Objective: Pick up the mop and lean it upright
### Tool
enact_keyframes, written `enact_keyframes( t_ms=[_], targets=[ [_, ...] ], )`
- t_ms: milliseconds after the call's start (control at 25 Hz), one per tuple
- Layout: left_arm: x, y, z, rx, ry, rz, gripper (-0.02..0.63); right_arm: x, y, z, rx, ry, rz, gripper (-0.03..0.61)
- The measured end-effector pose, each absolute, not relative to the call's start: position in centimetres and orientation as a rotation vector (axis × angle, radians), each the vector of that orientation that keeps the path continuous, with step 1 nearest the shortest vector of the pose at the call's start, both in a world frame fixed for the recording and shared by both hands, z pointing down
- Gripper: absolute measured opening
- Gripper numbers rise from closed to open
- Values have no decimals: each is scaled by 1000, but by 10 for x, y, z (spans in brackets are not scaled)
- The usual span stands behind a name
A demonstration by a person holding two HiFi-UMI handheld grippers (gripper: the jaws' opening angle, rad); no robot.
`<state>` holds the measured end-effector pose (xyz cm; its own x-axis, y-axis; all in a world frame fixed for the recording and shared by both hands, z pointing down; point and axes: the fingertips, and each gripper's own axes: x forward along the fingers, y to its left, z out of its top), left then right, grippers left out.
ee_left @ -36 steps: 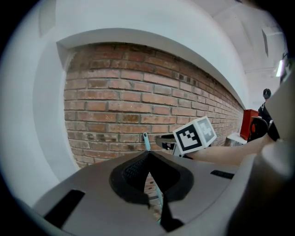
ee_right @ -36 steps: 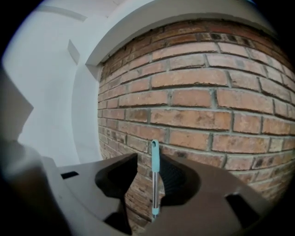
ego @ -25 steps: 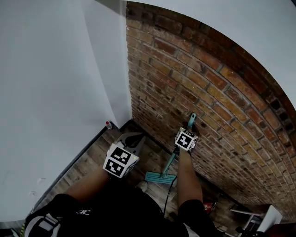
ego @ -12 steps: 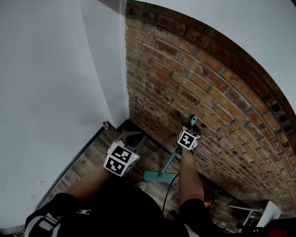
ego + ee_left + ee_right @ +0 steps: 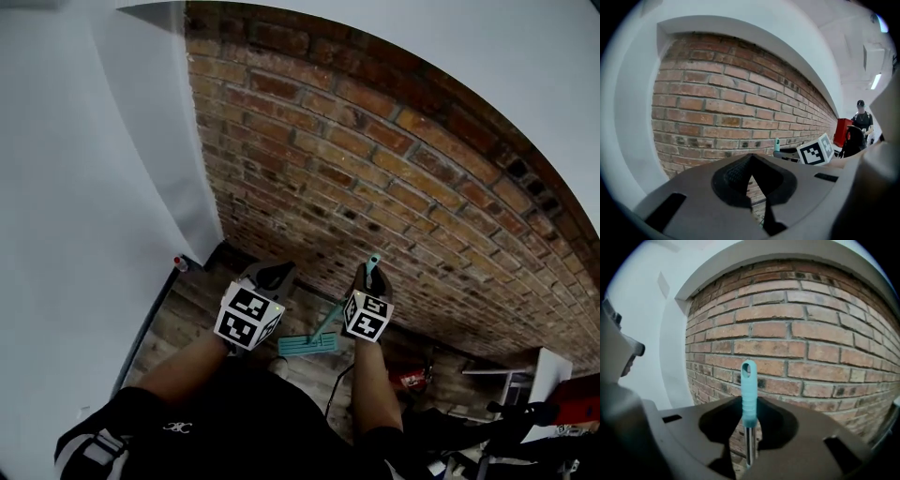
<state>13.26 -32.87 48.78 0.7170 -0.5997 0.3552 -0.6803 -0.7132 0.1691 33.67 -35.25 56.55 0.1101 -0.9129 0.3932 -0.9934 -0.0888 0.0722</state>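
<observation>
The mop has a teal grip (image 5: pixel 749 394) on a shiny metal pole and a flat teal head (image 5: pixel 307 345) resting on the wood floor. It stands steeply tilted in front of the brick wall (image 5: pixel 394 178). My right gripper (image 5: pixel 749 446) is shut on the pole just under the teal grip, and the grip's top (image 5: pixel 373 262) sticks out above the right gripper (image 5: pixel 369 283). My left gripper (image 5: pixel 270 276) hovers to the left of the mop, shut and holding nothing. In the left gripper view its jaws (image 5: pixel 752 201) meet, and the mop tip (image 5: pixel 777 144) shows further off.
A white wall (image 5: pixel 84 187) meets the brick wall in a corner at the left. A small red-capped bottle (image 5: pixel 178 263) stands in that corner. A red object (image 5: pixel 410 378) and white furniture (image 5: pixel 525 375) lie at the right. A person (image 5: pixel 860 117) stands far off.
The head view has swung so the corner now lies further left. The right gripper and the mop sit lower and closer to the left gripper. The mop head has shifted slightly left.
</observation>
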Motion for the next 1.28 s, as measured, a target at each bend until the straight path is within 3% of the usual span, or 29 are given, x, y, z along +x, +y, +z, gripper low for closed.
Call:
enact_keyframes(
  t_ms=[640,1280],
  targets=[
    [248,-290,502,2764,-598,441,-8,353,-213,542,2236,-1818,293,107],
    [245,-294,507,2783,-642,497,-8,360,-221,545,2231,-1844,300,107]
  ],
)
